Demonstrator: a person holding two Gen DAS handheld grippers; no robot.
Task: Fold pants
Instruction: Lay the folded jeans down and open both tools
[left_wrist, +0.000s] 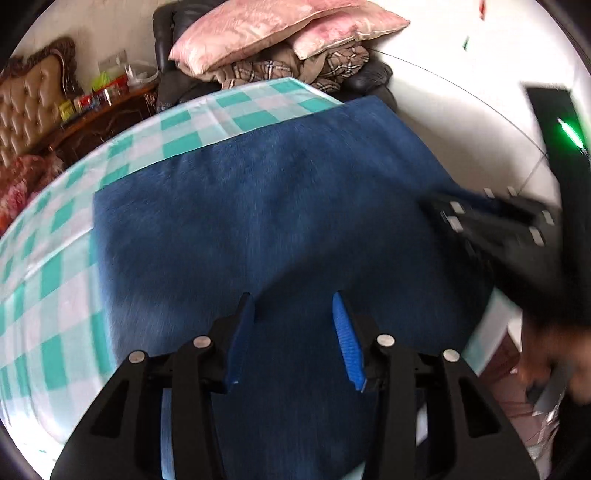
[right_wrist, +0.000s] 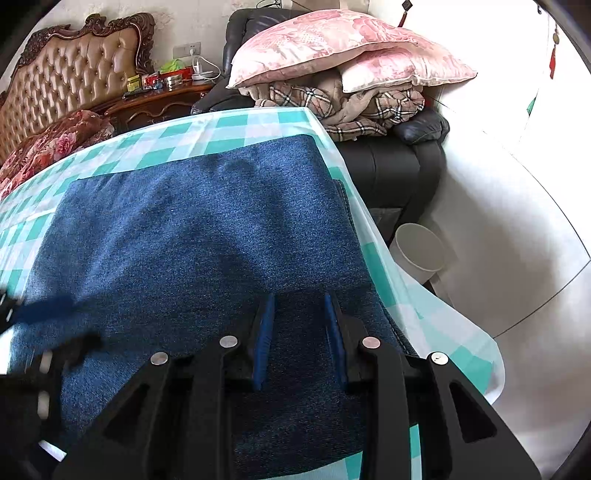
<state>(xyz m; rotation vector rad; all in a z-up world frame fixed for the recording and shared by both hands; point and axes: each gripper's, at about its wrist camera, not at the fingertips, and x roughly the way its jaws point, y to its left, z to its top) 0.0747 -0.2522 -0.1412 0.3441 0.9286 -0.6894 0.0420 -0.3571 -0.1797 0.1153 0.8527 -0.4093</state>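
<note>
The blue denim pants (left_wrist: 266, 206) lie folded flat as a wide rectangle on the teal-and-white checked tablecloth (left_wrist: 55, 280). They also show in the right wrist view (right_wrist: 192, 229). My left gripper (left_wrist: 295, 306) is open and empty, its blue pads just above the near part of the denim. My right gripper (right_wrist: 300, 299) is open and empty above the near right part of the pants. The right gripper shows blurred at the right in the left wrist view (left_wrist: 495, 218). The left gripper shows blurred at the left edge in the right wrist view (right_wrist: 33, 339).
Behind the table a dark leather sofa (right_wrist: 399, 166) holds pink pillows (right_wrist: 332, 48) and a plaid blanket (right_wrist: 354, 103). A tufted headboard (right_wrist: 74, 74) and a cluttered wooden nightstand (right_wrist: 162, 96) stand at the back left. A white bucket (right_wrist: 417, 251) sits on the floor at the right.
</note>
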